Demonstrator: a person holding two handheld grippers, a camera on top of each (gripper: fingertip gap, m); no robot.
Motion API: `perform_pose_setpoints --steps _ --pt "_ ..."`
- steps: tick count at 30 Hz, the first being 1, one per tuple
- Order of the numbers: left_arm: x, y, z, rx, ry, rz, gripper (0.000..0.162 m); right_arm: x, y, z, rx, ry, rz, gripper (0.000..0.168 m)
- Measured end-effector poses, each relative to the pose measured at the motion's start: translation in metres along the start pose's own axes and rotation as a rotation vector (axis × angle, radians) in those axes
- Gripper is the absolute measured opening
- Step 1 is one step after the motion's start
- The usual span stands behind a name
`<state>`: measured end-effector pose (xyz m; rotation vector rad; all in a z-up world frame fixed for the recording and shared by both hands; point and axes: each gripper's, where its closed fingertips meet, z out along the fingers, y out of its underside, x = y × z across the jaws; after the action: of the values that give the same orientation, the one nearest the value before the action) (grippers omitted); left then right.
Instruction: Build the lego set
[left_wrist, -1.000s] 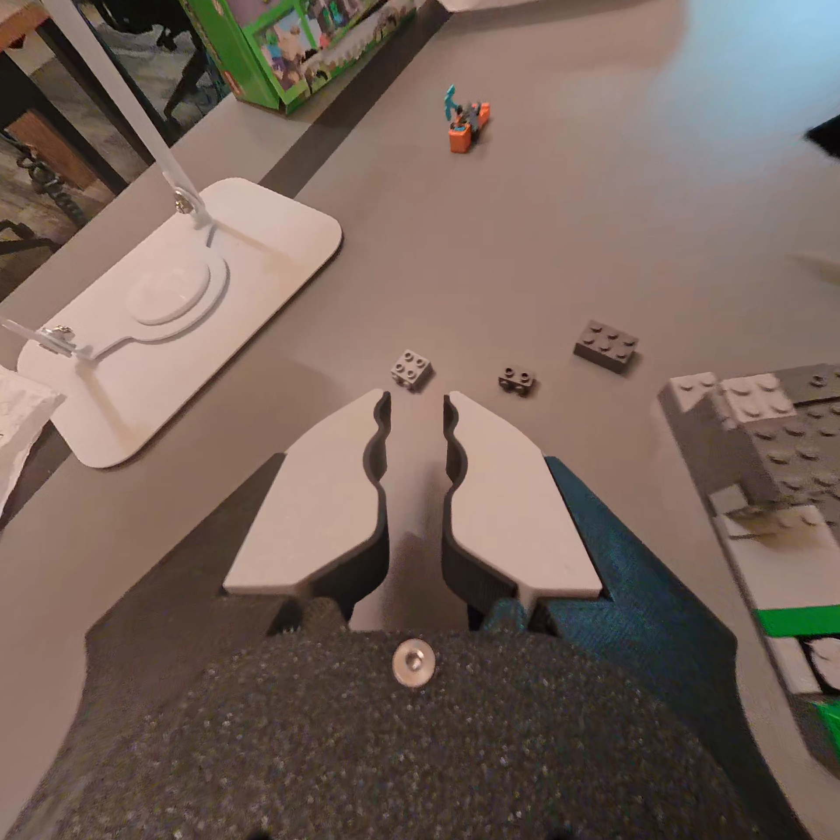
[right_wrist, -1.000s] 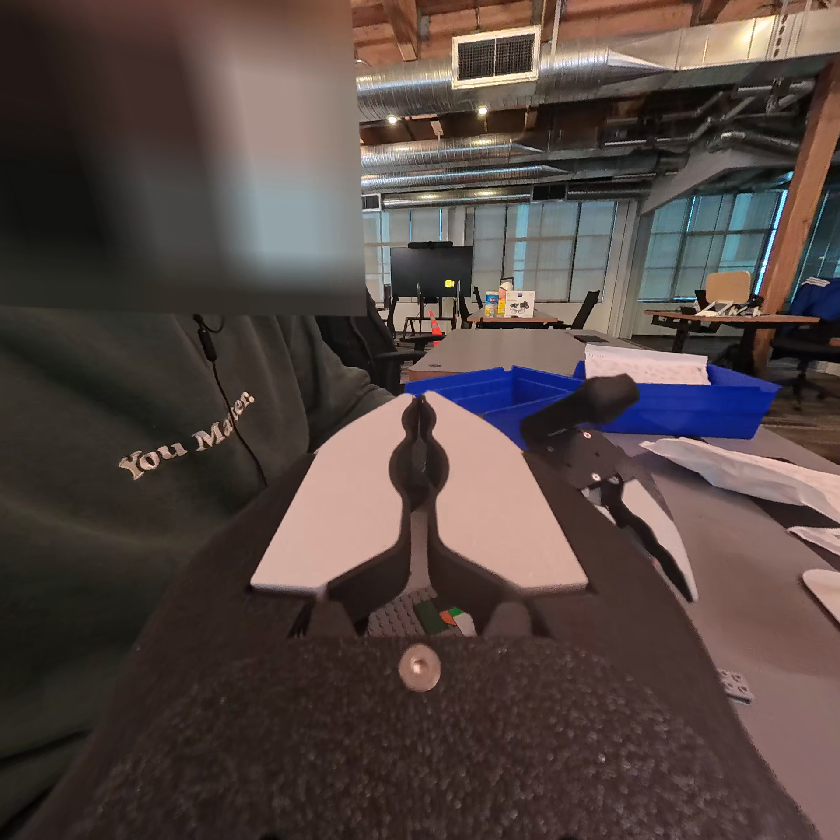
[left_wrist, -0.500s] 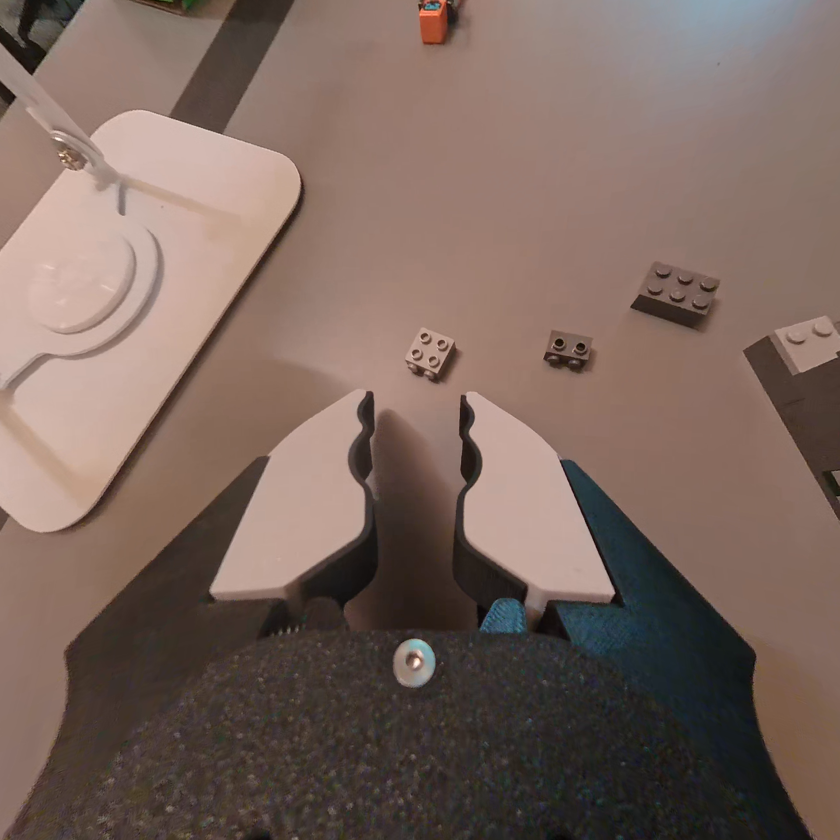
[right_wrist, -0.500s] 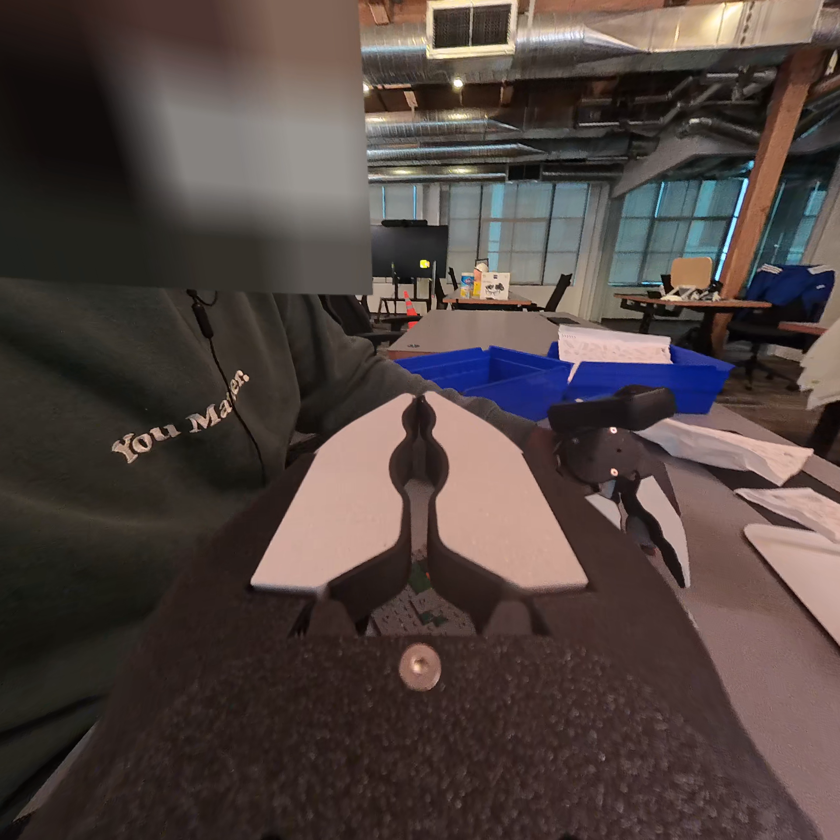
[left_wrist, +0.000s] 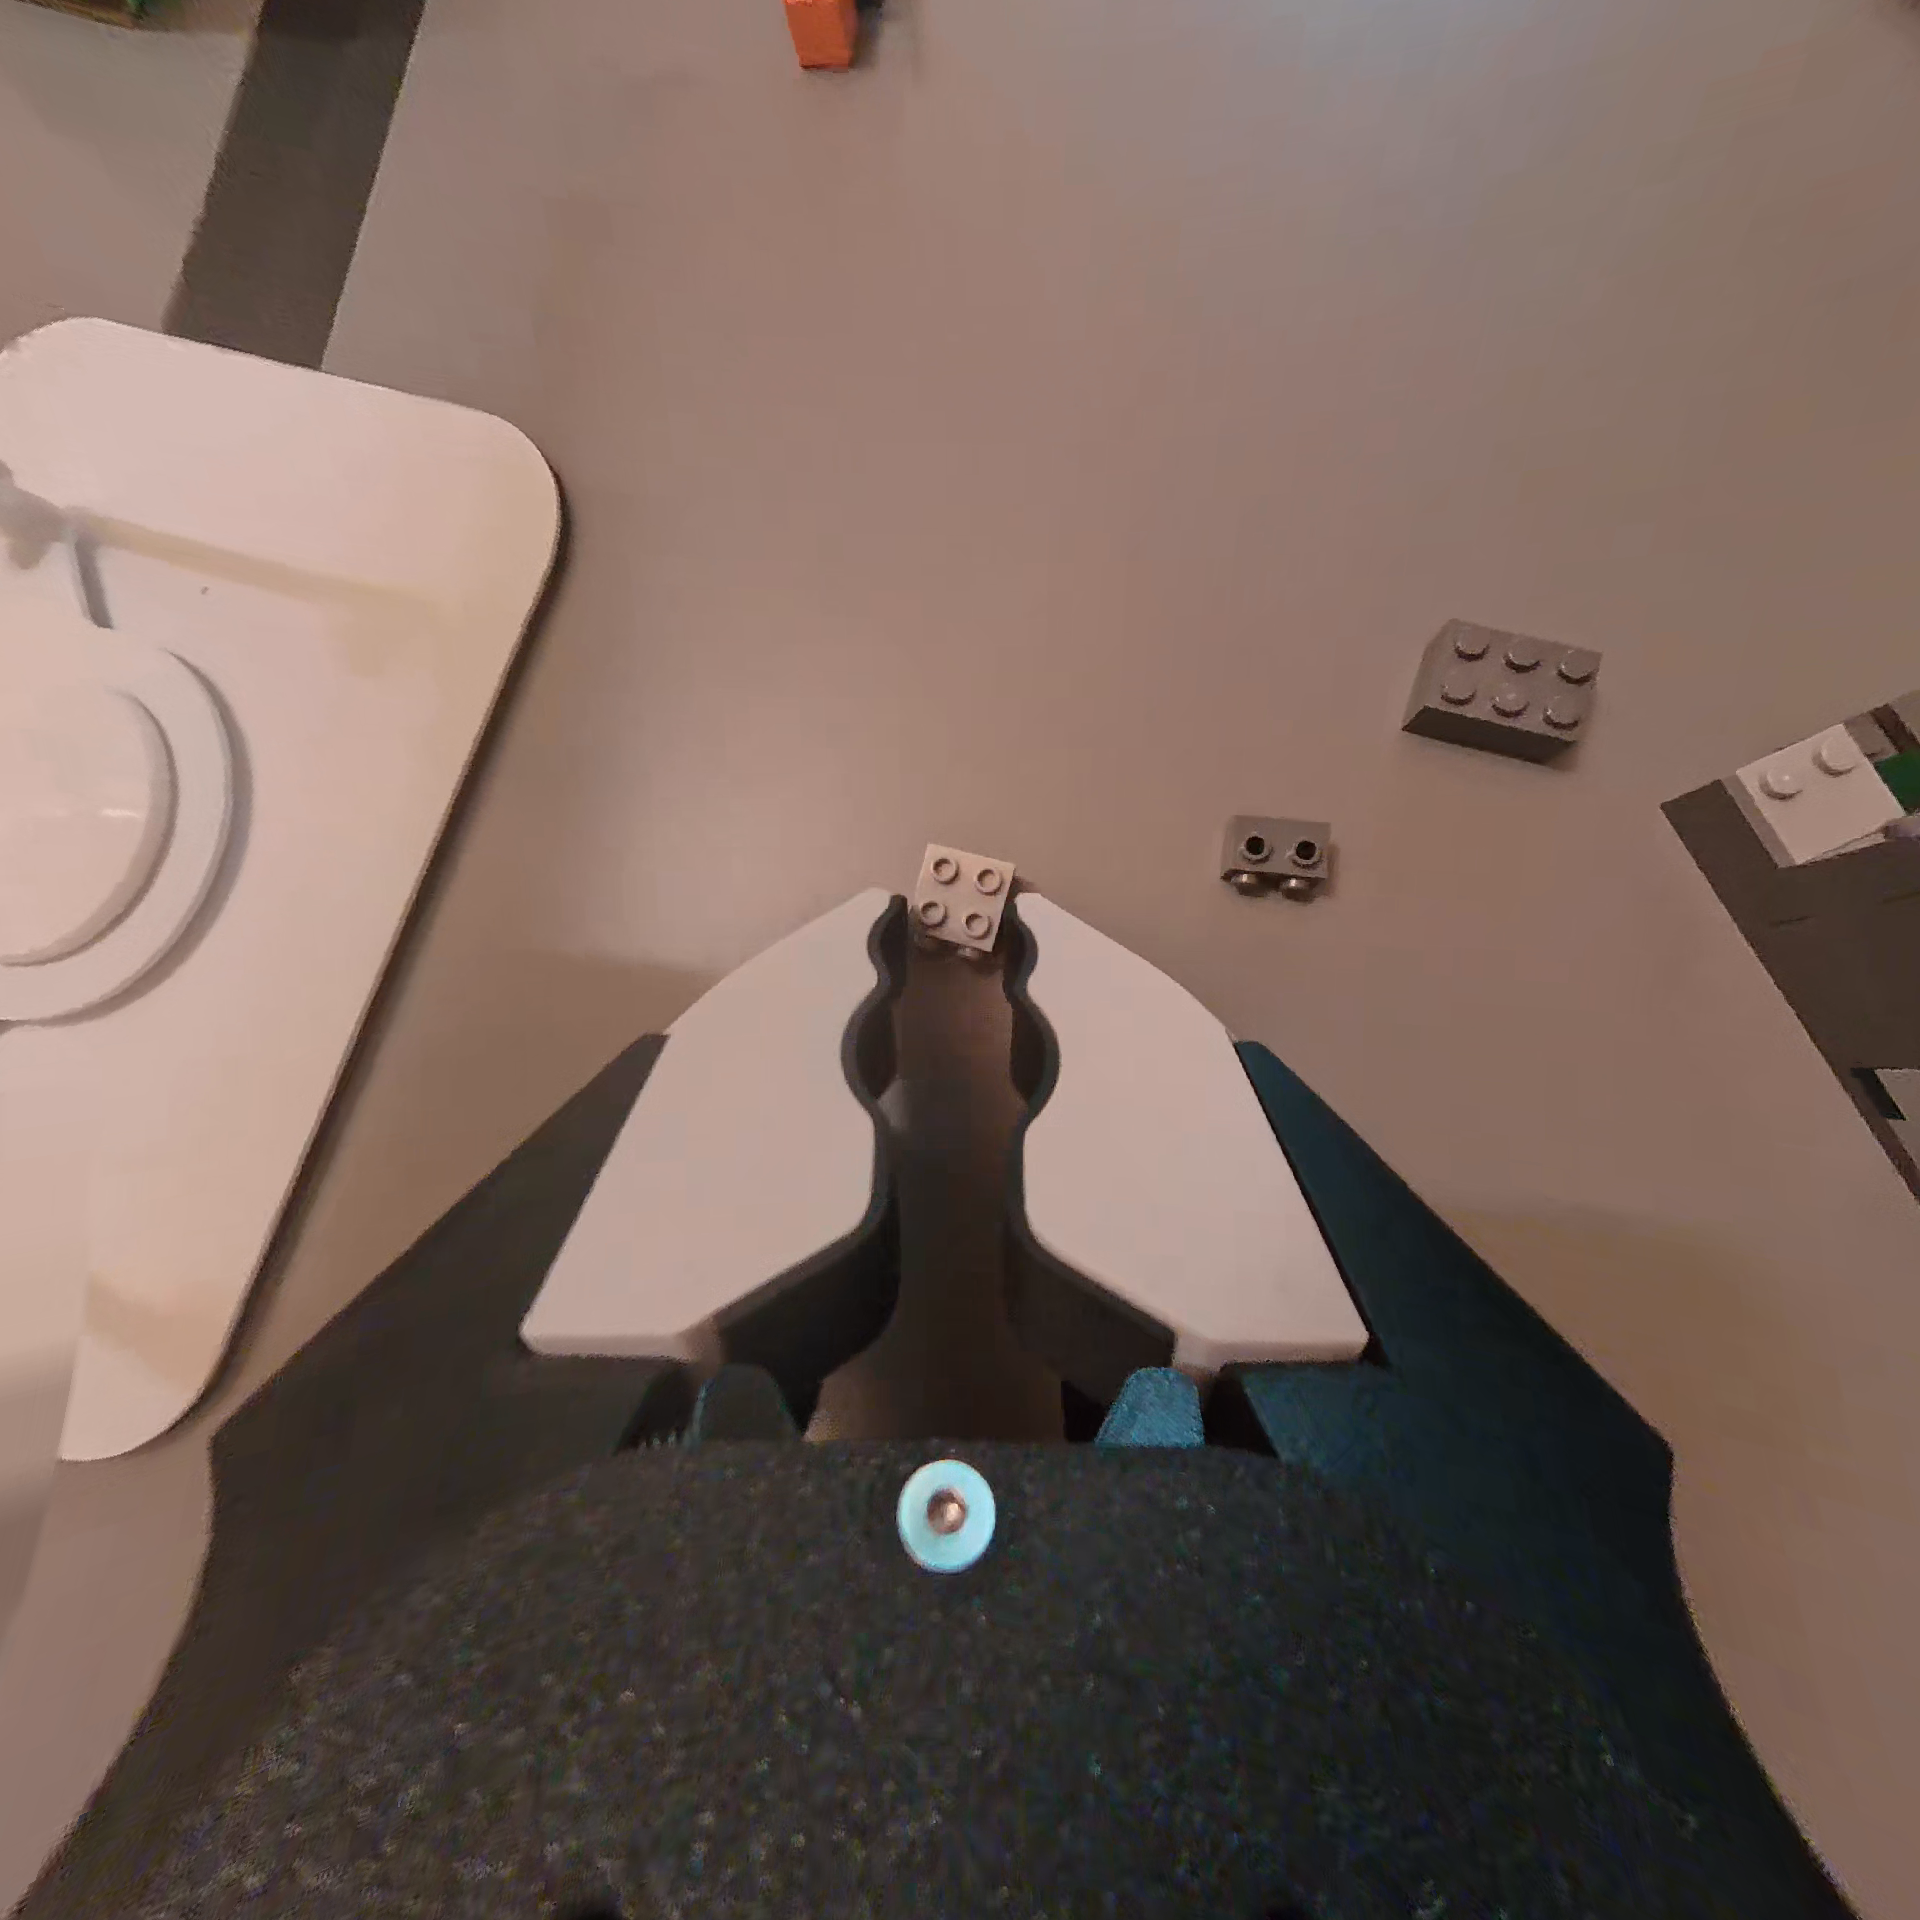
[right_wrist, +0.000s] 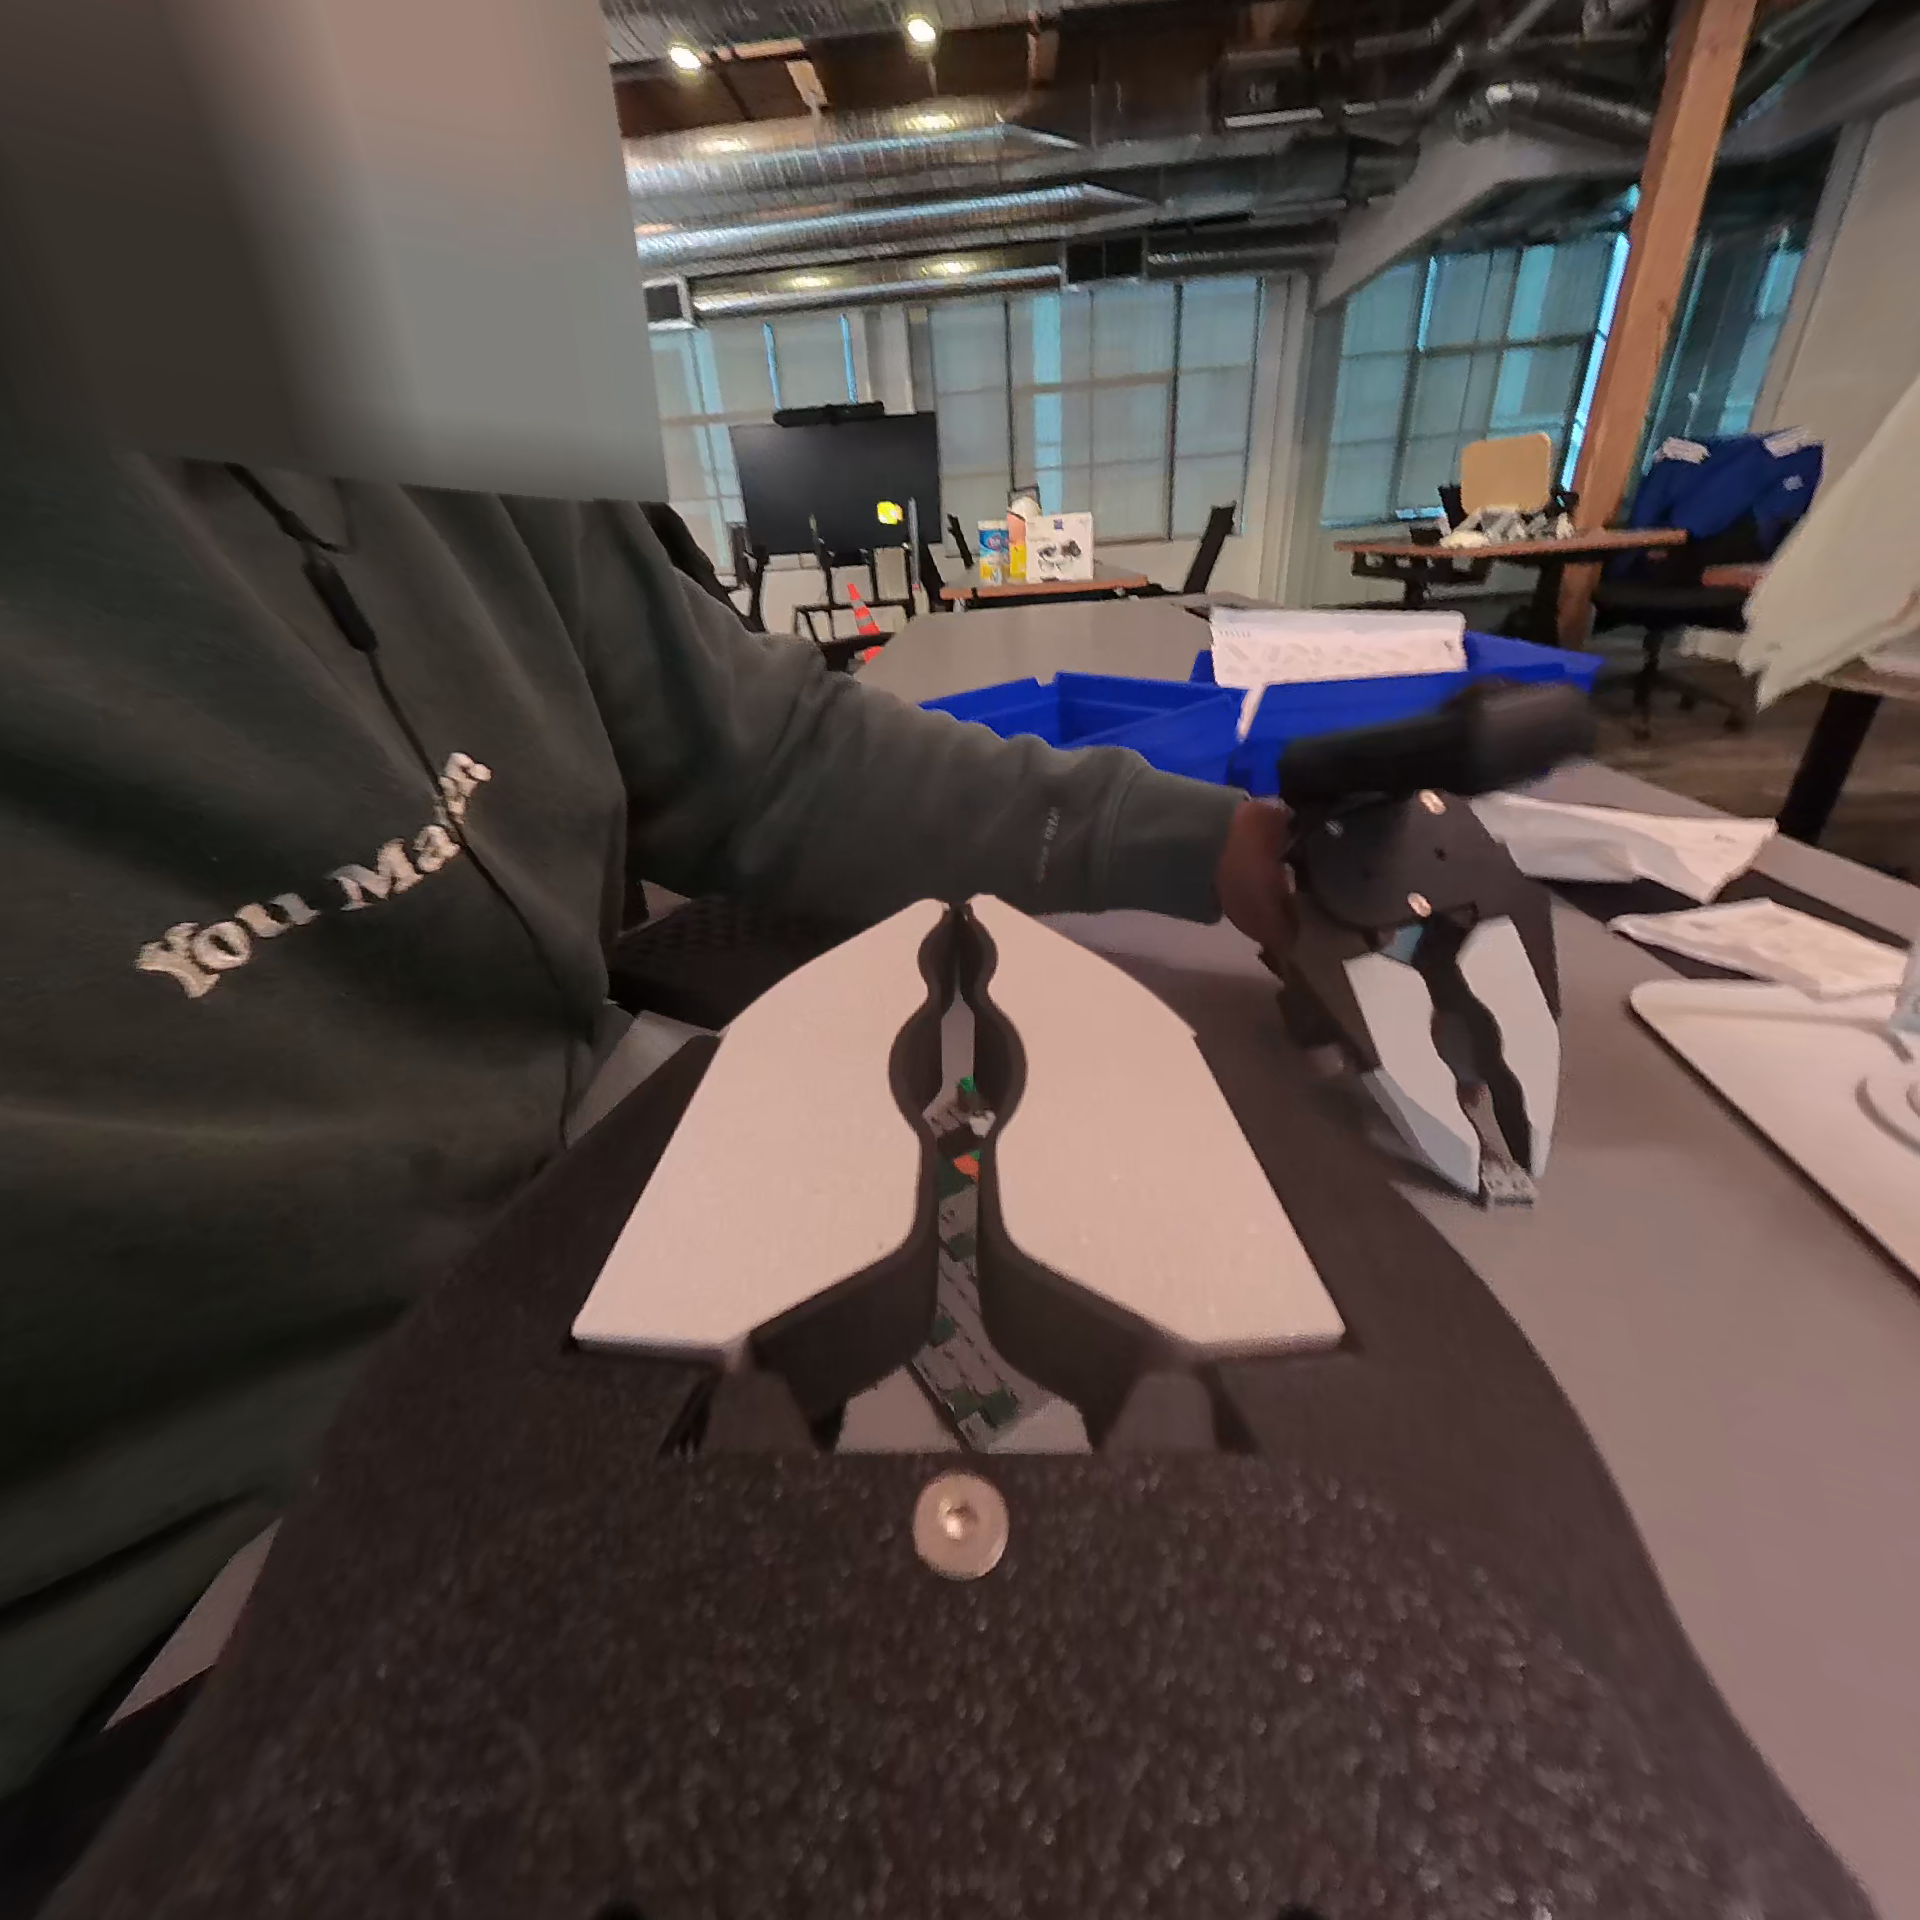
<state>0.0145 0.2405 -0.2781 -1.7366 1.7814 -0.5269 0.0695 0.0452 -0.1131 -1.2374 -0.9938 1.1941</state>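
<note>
On the counter (left_wrist: 1039, 416), a white base (left_wrist: 260, 727) was seen far left. The left claw (left_wrist: 961, 920) was closed around a light 2x2 brick (left_wrist: 964, 900); two grey bricks (left_wrist: 1280, 871) (left_wrist: 1501, 694) and the build (left_wrist: 1808, 914) lay rightward. The right claw (right_wrist: 961, 914) was clenched, nothing gripped.

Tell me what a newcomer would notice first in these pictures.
Probably the left gripper down on the grey table, its fingertips on either side of a small light grey four-stud brick. To its right lie two darker loose bricks, near a partly built grey model. The right gripper is shut, raised toward a person's green sweatshirt.
</note>
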Motion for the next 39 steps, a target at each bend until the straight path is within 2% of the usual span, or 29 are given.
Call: perform_pose_setpoints --steps 7,13,16,21,23,29,33,39 --pt "0.049 -0.054 -0.042 0.248 -0.030 0.059 0.017 0.019 0.022 0.003 -0.073 0.081 0.056 0.001" --pt "0.115 -0.100 -0.080 0.470 0.077 -0.006 0.017 0.042 0.038 0.011 -0.221 0.297 -0.105 0.015" --pt "0.136 -0.113 -0.091 0.543 0.129 -0.043 0.017 0.041 0.040 0.020 -0.260 0.328 -0.154 0.024" --pt "0.153 -0.121 -0.102 0.615 0.190 -0.103 0.017 0.027 0.034 0.032 -0.257 0.287 -0.197 0.025" --pt "0.158 -0.120 -0.106 0.632 0.212 -0.109 0.017 0.021 0.031 0.034 -0.240 0.262 -0.202 0.016" --pt "0.170 -0.114 -0.109 0.615 0.232 -0.084 0.016 0.006 0.032 0.039 -0.260 0.177 -0.172 0.015" --pt "0.179 -0.110 -0.112 0.583 0.197 0.015 0.021 -0.004 0.037 0.041 -0.289 0.080 -0.065 0.015" --pt "0.200 -0.105 -0.114 0.514 0.144 0.247 0.023 -0.024 0.046 0.041 -0.360 -0.152 0.169 0.015"
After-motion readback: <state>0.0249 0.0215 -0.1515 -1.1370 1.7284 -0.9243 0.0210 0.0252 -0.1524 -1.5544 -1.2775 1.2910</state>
